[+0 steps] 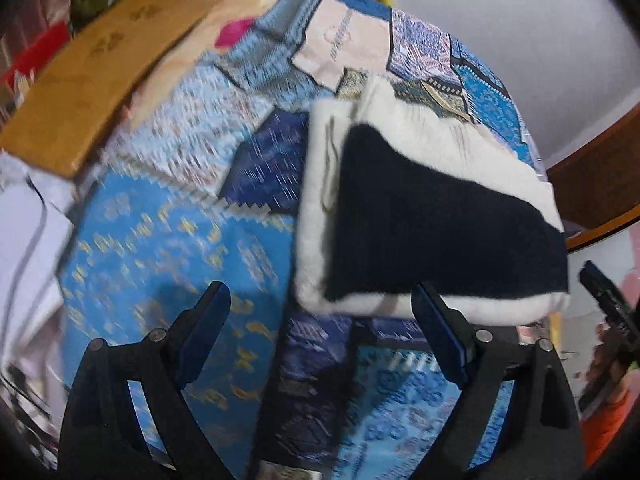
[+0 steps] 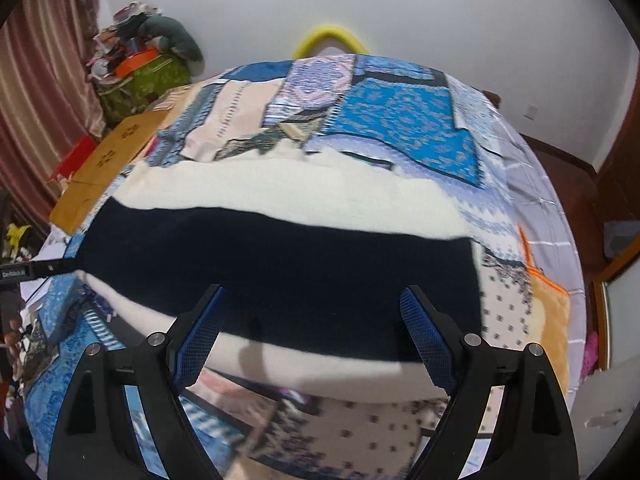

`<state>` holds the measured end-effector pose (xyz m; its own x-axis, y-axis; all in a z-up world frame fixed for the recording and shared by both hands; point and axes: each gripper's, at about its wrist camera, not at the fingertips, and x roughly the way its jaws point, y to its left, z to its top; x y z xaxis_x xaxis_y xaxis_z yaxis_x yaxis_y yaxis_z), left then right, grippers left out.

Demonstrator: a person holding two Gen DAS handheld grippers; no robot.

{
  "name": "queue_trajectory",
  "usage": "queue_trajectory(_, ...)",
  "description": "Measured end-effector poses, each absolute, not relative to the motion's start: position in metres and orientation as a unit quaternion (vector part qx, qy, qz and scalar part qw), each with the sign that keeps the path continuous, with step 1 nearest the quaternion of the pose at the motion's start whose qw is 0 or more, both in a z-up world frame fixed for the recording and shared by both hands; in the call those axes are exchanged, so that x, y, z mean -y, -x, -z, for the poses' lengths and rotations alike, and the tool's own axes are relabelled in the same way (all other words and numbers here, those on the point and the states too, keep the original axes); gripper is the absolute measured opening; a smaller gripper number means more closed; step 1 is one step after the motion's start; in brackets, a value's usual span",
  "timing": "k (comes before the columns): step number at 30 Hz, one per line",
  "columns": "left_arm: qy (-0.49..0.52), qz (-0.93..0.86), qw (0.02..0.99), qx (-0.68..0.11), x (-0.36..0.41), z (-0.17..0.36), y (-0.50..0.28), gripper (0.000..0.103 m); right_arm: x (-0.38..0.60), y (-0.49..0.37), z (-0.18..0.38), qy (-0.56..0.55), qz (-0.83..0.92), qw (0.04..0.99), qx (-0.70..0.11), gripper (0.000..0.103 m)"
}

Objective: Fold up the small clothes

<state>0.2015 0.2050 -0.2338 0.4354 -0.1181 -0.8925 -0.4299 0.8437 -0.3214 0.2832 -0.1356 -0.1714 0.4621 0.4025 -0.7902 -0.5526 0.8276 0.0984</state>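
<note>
A small cream-white garment with a dark navy panel (image 1: 432,224) lies folded on the blue patchwork bedspread (image 1: 160,240). In the left wrist view it sits ahead and to the right of my left gripper (image 1: 320,312), which is open and empty, its right finger (image 1: 440,332) near the garment's front edge. In the right wrist view the same garment (image 2: 280,256) fills the middle, white above and below the navy band. My right gripper (image 2: 312,320) is open and empty just above its near edge. The right gripper also shows at the far right of the left wrist view (image 1: 608,300).
A brown cardboard sheet (image 1: 80,88) lies at the bed's left side, also in the right wrist view (image 2: 108,160). A cluttered pile with a green bag (image 2: 148,76) stands by the curtain. A yellow loop (image 2: 328,38) stands behind the bed. Brown wooden furniture (image 2: 616,184) is at right.
</note>
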Motion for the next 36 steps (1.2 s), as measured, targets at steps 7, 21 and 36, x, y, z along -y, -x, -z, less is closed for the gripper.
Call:
queue_trajectory(7, 0.33, -0.055, 0.779, -0.53, -0.193, 0.246, -0.202, 0.092, 0.102, -0.284, 0.195, 0.105, -0.299, 0.833, -0.454, 0.086)
queue_trajectory(21, 0.426, 0.01, 0.743, -0.516, -0.186, 0.258, -0.244, 0.092, 0.095, -0.283, 0.216, 0.104, -0.311, 0.819, -0.472, 0.088)
queue_trajectory(36, 0.368, -0.062, 0.795, -0.478, -0.2, 0.245, -0.273, 0.023, 0.102, -0.285, 0.208, 0.095, -0.311, 0.822, -0.468, 0.088)
